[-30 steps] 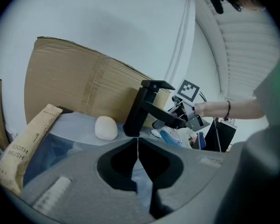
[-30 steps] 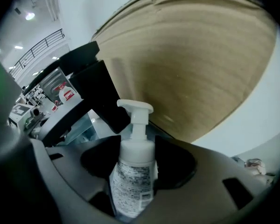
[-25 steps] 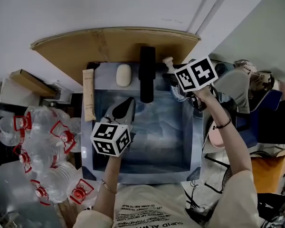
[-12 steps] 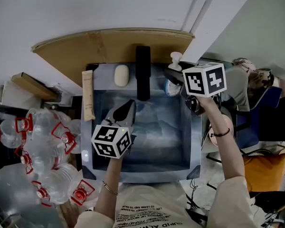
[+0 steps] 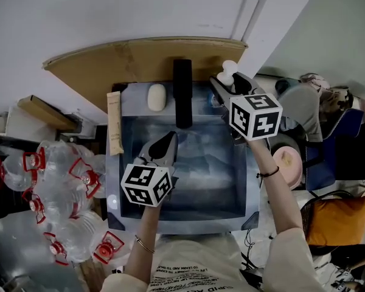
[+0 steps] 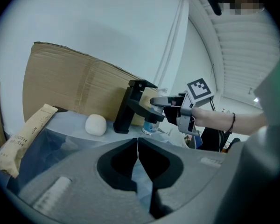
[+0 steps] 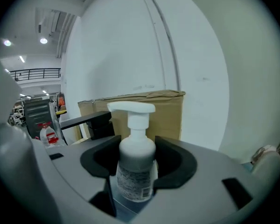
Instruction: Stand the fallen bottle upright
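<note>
A pump bottle (image 7: 135,171) with a white pump head (image 5: 229,69) and a clear, labelled body stands upright between the jaws of my right gripper (image 7: 137,157), whose pads press on its two sides. It is at the sink's back right corner, just right of the black faucet (image 5: 182,93). In the left gripper view the bottle (image 6: 151,126) shows bluish under the right gripper's fingers (image 6: 164,101). My left gripper (image 5: 169,140) hangs over the sink basin (image 5: 201,175), its jaws shut with nothing between them (image 6: 138,143).
A white soap bar (image 5: 156,96) and a paper-wrapped packet (image 5: 115,123) lie on the sink's rim at the back left. Brown cardboard (image 5: 140,59) leans on the wall behind. A pack of water bottles (image 5: 61,193) sits to the left, and bags and clutter (image 5: 328,114) to the right.
My right gripper has risen and turned with the pump bottle, bringing it upright by the faucet. The left gripper has stayed where it was.
</note>
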Motion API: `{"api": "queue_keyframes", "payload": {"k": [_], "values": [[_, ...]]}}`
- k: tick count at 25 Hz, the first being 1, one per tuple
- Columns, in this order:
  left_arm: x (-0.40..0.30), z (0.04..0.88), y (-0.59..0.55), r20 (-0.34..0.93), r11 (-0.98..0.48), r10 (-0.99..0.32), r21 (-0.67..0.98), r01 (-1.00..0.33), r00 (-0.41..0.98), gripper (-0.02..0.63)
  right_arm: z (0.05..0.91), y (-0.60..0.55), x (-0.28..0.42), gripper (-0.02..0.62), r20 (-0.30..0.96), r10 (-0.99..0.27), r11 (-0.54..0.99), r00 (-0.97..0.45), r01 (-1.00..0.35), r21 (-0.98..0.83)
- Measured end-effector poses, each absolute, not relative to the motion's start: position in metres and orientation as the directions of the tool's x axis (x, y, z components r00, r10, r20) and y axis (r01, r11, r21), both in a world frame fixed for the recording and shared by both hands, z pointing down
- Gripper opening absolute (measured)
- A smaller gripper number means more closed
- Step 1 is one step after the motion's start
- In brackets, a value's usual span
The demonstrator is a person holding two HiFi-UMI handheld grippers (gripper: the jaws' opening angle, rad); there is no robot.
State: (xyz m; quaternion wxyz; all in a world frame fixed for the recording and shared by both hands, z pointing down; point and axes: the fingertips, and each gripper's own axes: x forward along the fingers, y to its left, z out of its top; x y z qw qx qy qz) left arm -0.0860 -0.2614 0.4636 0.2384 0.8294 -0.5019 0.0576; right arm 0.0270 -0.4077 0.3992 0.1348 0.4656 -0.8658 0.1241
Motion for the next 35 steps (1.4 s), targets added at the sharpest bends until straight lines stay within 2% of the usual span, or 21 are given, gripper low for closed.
{"api": "queue_keyframes", "payload": {"k": [3,12,35], "values": [[-0.087,0.464,-0.26,0.337,-0.381,-0.806,0.334,-0.862,0.487,0.025,0.398,-0.409,0.028,0.227,0.29,-0.809,0.518,-0.511,-0.853,-0.059],[-0.092,0.47,-0.26,0.348,-0.368,-0.808,0.331,-0.869,0.475,0.025,0.407,-0.412,0.031,0.229,0.216,-0.854,0.472,-0.473,-0.88,-0.062],[-0.09,0.47,-0.264,0.349,-0.36,-0.81,0.339,-0.869,0.472,0.025,0.409,-0.404,0.025,0.232,0.104,-0.889,0.453,-0.446,-0.89,0.051]]}}
